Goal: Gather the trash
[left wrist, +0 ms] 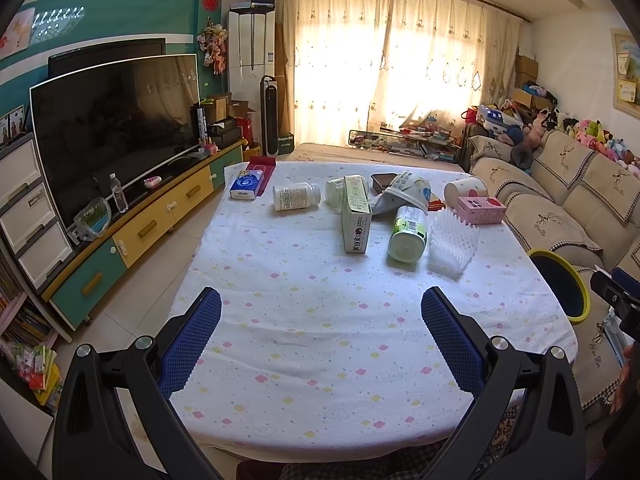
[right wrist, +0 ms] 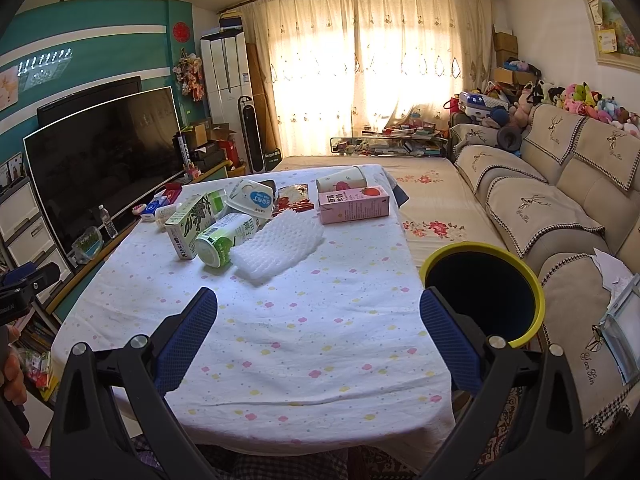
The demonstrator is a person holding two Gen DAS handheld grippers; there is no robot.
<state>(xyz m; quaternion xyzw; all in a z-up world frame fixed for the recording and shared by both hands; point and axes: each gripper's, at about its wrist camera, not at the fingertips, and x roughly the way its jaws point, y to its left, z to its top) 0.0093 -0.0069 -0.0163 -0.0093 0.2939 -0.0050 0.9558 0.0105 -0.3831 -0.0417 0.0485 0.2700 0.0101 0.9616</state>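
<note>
Trash lies at the far half of the cloth-covered table (left wrist: pixel 320 340): a white pill bottle (left wrist: pixel 296 196), a tall green-white carton (left wrist: pixel 356 216), a green-white can (left wrist: pixel 407 234) on its side, a white foam sheet (left wrist: pixel 454 242), a pink carton (left wrist: pixel 482 210) and a crushed paper bowl (left wrist: pixel 408 192). A yellow-rimmed dark bin (right wrist: pixel 484 292) stands at the table's right edge. My left gripper (left wrist: pixel 320 300) is open and empty above the near table. My right gripper (right wrist: pixel 318 300) is open and empty, its right finger in front of the bin. The can (right wrist: pixel 224 240) and foam sheet (right wrist: pixel 276 246) show in the right wrist view.
A tissue pack (left wrist: pixel 246 186) lies at the far left corner. A TV (left wrist: pixel 116 128) on a low cabinet (left wrist: pixel 132 236) runs along the left. A beige sofa (right wrist: pixel 568 208) runs along the right. A narrow floor strip separates table and cabinet.
</note>
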